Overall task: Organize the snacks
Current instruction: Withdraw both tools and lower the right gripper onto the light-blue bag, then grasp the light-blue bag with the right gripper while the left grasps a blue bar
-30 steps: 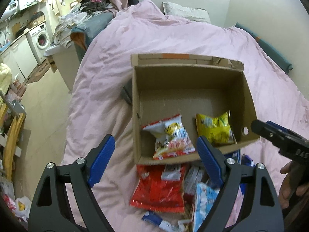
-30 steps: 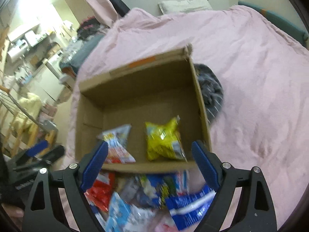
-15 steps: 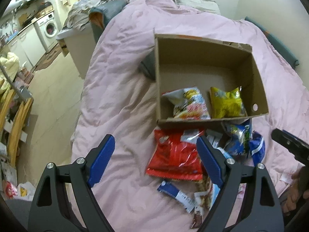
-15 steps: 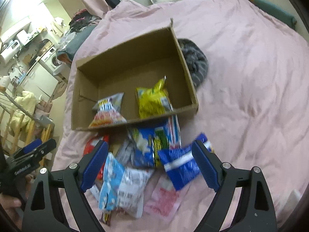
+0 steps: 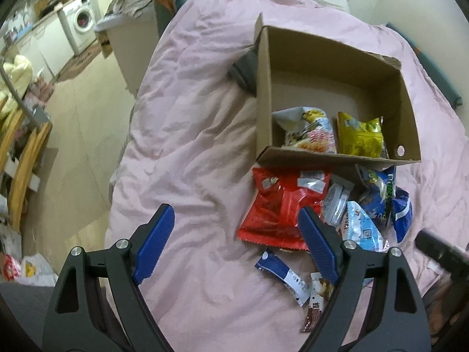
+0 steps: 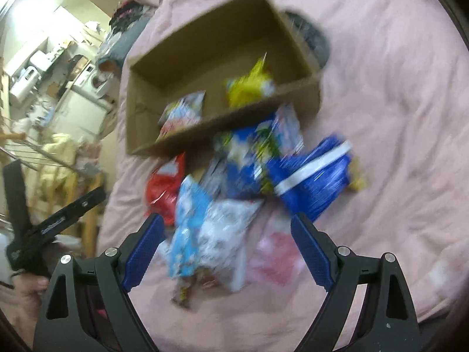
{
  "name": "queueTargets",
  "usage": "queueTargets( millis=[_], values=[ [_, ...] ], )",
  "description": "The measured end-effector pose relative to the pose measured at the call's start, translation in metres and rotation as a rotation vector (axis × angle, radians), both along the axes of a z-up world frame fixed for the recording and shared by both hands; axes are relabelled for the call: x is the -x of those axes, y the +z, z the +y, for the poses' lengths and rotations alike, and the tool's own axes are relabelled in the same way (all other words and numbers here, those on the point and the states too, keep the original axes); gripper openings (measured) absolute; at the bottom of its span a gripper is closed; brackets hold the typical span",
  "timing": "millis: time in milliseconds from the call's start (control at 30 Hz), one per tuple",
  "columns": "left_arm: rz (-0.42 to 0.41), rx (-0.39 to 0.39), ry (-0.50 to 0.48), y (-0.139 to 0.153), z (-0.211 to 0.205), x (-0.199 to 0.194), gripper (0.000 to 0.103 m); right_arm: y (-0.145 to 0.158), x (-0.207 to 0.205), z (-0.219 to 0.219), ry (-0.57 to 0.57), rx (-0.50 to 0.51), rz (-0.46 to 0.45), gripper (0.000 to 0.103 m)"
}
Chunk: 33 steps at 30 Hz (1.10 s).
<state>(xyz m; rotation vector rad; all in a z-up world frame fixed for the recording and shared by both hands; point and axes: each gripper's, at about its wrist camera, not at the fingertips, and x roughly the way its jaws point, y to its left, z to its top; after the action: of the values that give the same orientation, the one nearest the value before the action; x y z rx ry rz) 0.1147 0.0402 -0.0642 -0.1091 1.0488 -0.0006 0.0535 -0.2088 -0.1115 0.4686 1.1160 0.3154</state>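
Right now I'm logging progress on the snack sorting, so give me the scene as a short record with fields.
container: open brown cardboard box on pink bedspread
in box: yellow snack bag, white-and-red snack bag
outside box: large red snack bag, blue bags and small packets piled in front
left gripper: open, empty
right gripper: open, empty

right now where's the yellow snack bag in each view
Left wrist view: the yellow snack bag lies inside the cardboard box, right of centre, against the near wall.
Right wrist view: the same bag is blurred, upper centre, inside the box behind its near wall.
Shared landmark: the red snack bag on the pink duvet just outside the box, also at.
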Motion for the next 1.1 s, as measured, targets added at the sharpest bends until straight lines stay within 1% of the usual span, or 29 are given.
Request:
queueTargets(
  millis=[67,100,133,200,300,433,467,500,600,633,700,767,833,867,967,1000,1033,1100],
  values=[
    [0.017,0.015,0.008,-0.003,0.003,0.000,0.084,-0.017,-0.007,0.006,0.017,-0.089,0.080,0.091],
    [0.022,0.016,0.009,-0.004,0.003,0.000,0.084,-0.026,-0.010,0.011,0.022,-0.120,0.122,0.091],
    [0.027,0.015,0.009,-0.005,0.003,0.000,0.084,-0.034,-0.013,0.017,0.026,-0.132,0.154,0.091],
    [0.029,0.019,0.005,-0.005,0.002,0.000,0.084,-0.045,-0.020,0.027,0.039,-0.113,0.191,0.091],
    [0.028,0.019,-0.010,-0.005,-0.001,0.002,0.084,-0.054,-0.027,0.039,0.057,-0.089,0.215,0.091],
    [0.047,-0.019,-0.013,-0.012,-0.005,0.005,0.084,-0.064,-0.032,0.050,0.064,-0.019,0.229,0.091],
    [0.062,-0.023,-0.007,-0.016,-0.005,0.006,0.084,-0.067,-0.033,0.052,0.073,-0.020,0.237,0.089],
    [0.085,-0.017,-0.003,-0.021,-0.006,0.007,0.084,-0.070,-0.033,0.055,0.081,-0.022,0.243,0.084],
    [0.169,0.033,0.032,-0.042,-0.003,0.010,0.084,-0.070,-0.031,0.056,0.090,-0.011,0.243,0.078],
    [0.196,0.054,0.045,-0.049,-0.002,0.011,0.084,-0.069,-0.032,0.056,0.089,-0.015,0.243,0.072],
    [0.240,0.090,0.064,-0.059,-0.002,0.012,0.084,-0.069,-0.029,0.053,0.090,-0.026,0.243,0.065],
    [0.271,0.112,0.085,-0.068,-0.002,0.015,0.080,-0.066,-0.027,0.050,0.086,-0.020,0.234,0.062],
    [0.288,0.109,0.076,-0.074,-0.008,0.016,0.068,-0.062,-0.026,0.047,0.082,-0.020,0.223,0.060],
    [0.292,0.106,0.065,-0.076,-0.012,0.018,0.066,-0.060,-0.025,0.044,0.081,-0.031,0.221,0.059],
    [0.316,0.106,0.049,-0.085,-0.021,0.020,0.060,-0.053,-0.021,0.033,0.066,-0.066,0.199,0.058],
    [0.328,0.104,0.048,-0.089,-0.024,0.020,0.053,-0.051,-0.020,0.031,0.062,-0.071,0.192,0.058],
    [0.343,0.108,0.046,-0.094,-0.026,0.020,0.049,-0.048,-0.019,0.029,0.057,-0.076,0.182,0.058],
    [0.345,0.122,0.045,-0.096,-0.030,0.021,0.044,-0.042,-0.016,0.024,0.050,-0.081,0.155,0.058]
  ],
)
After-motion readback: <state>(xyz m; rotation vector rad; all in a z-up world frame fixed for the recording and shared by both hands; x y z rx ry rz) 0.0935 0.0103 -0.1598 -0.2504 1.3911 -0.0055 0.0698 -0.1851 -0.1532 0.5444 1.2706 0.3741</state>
